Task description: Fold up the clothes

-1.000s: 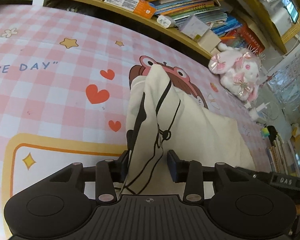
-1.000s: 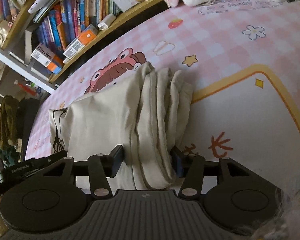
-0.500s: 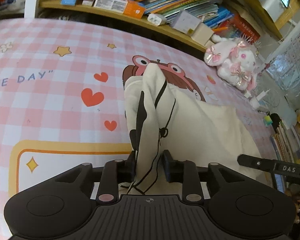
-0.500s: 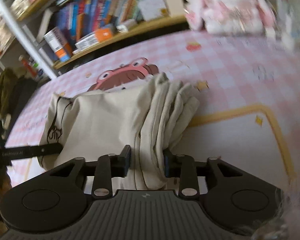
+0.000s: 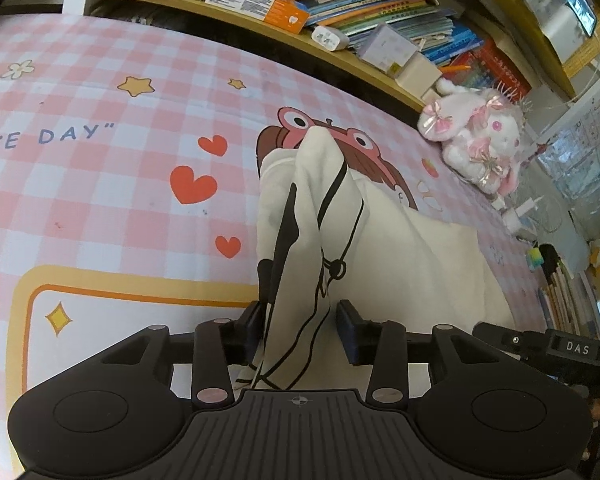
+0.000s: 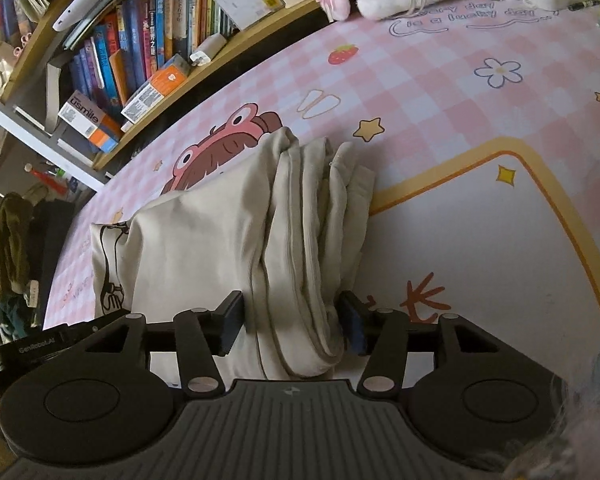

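My left tongs (image 5: 302, 326) are opening; a bunched edge of the cream garment (image 5: 380, 248), black line print on it, hangs between the jaws, touching the left pad, clear of the right. My right tongs (image 6: 292, 326) are opening too, with the stacked folds (image 6: 308, 240) between, pads no longer pressing. The garment lies on the pink checked cloth (image 5: 100, 200), over its frog print (image 5: 324, 136).

Box (image 6: 87, 119) reads "usmile"; pink cloth (image 5: 60, 136) reads "DAY".
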The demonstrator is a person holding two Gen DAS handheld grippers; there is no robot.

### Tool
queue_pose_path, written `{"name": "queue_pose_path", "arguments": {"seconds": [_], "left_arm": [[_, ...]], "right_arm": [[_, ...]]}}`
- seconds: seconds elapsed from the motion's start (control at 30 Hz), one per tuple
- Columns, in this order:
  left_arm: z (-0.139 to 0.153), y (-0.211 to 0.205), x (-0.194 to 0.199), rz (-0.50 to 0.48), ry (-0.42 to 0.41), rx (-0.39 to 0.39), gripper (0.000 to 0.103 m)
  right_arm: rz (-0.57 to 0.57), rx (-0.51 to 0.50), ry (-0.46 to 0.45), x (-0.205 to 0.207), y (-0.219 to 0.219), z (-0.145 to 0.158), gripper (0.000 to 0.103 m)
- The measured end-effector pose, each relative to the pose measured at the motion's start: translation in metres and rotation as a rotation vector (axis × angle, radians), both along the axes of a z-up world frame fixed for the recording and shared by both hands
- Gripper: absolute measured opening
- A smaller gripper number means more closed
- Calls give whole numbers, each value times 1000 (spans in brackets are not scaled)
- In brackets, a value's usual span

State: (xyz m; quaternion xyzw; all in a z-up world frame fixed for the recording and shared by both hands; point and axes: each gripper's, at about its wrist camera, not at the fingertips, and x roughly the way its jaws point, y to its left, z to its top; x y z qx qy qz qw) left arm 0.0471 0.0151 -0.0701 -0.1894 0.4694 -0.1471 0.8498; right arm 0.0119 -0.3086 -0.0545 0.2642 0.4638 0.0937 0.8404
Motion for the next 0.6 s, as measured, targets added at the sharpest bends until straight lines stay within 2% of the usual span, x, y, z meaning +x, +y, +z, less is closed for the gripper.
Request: {"name": "queue_pose_path", "arguments": {"seconds": [0.1,0.17,0.3,0.4,0.5,0.6], "left_arm": [[0,-2,-1,1,-4,4,36],[0,-4,-1,-3,-7,9,32],[4,-10,-4,-24,-33,51,25],[6,-14,-4,-43,-43,82,25],[6,-11,-1,-43,-32,71,26],[4,-6,2,-36,-8,48,33]], "right_arm": [[18,-12,-3,3,5,0,49],[35,-30,-4,5,9,1,41],[68,-69,-17,6,15,4,34],[96,-109,-37,6,20,8,31],[108,-125,-40,5,23,8,31],[106,-114,-30,6,21,8,33]]}}
